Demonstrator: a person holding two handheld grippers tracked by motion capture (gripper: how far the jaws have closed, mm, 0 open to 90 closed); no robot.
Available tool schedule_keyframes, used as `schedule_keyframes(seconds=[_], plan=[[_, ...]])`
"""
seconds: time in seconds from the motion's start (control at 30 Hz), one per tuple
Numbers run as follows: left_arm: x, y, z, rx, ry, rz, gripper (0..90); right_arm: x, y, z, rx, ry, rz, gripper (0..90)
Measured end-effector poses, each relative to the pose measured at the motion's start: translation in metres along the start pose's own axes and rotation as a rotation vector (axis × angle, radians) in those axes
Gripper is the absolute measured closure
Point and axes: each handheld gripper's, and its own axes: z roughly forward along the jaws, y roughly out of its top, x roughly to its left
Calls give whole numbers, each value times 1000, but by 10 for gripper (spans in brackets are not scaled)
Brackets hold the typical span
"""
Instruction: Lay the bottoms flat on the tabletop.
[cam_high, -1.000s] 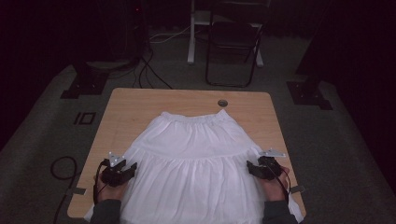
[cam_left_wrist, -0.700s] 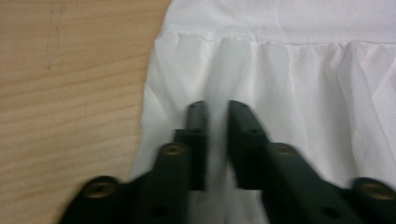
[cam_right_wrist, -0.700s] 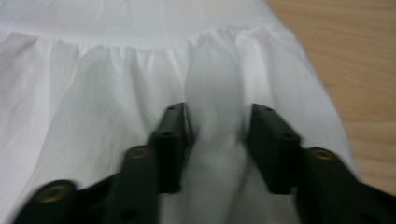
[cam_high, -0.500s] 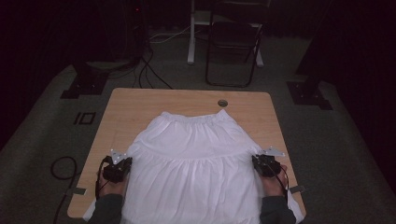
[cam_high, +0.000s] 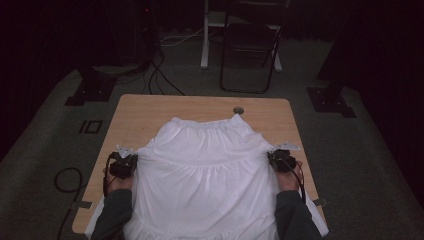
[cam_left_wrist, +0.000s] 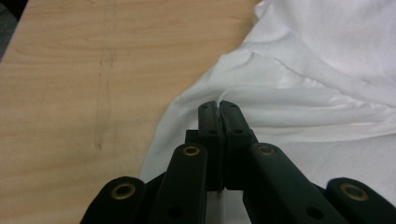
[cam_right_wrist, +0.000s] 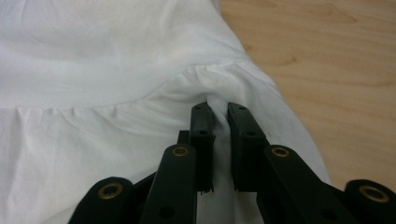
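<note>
Wooden table (cam_high: 150, 112) in a dark room, folding chair (cam_high: 250, 47) behind, both tongs (cam_high: 131, 161) (cam_high: 274, 158) clamped on the white skirt (cam_high: 210, 170).

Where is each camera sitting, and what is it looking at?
High view: above the person's side, looking forward and down on the table; forearms, left gripper and right gripper show.
Left gripper view: rides the left gripper, jaws shut on the white skirt.
Right gripper view: rides the right gripper, jaws pinching a skirt fold.
All three share the skirt and the wooden table.
</note>
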Motion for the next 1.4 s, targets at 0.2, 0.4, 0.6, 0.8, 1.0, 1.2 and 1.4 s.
schedule_keyframes(seconds=[0.2, 0.4, 0.6, 0.8, 1.0, 1.2, 1.4], plan=[[8, 15, 16, 8, 23, -48, 887, -5, 21, 18, 30, -7, 8, 800], [10, 26, 25, 36, 44, -62, 887, -9, 35, 30, 57, -19, 16, 788], [11, 30, 27, 49, 48, -82, 886, -12, 41, 34, 74, -37, 61, 771], [11, 32, 24, 77, 20, -97, 766, -10, 41, 33, 79, -40, 79, 715], [7, 26, 8, 36, -24, -62, 667, -5, 38, 22, 86, -17, 61, 618], [7, 13, -21, 6, -45, -50, 630, 0, 27, -10, 33, 2, 24, 596], [6, -8, -44, 10, -89, -55, 606, 1, 6, -40, 15, 10, 17, 590]])
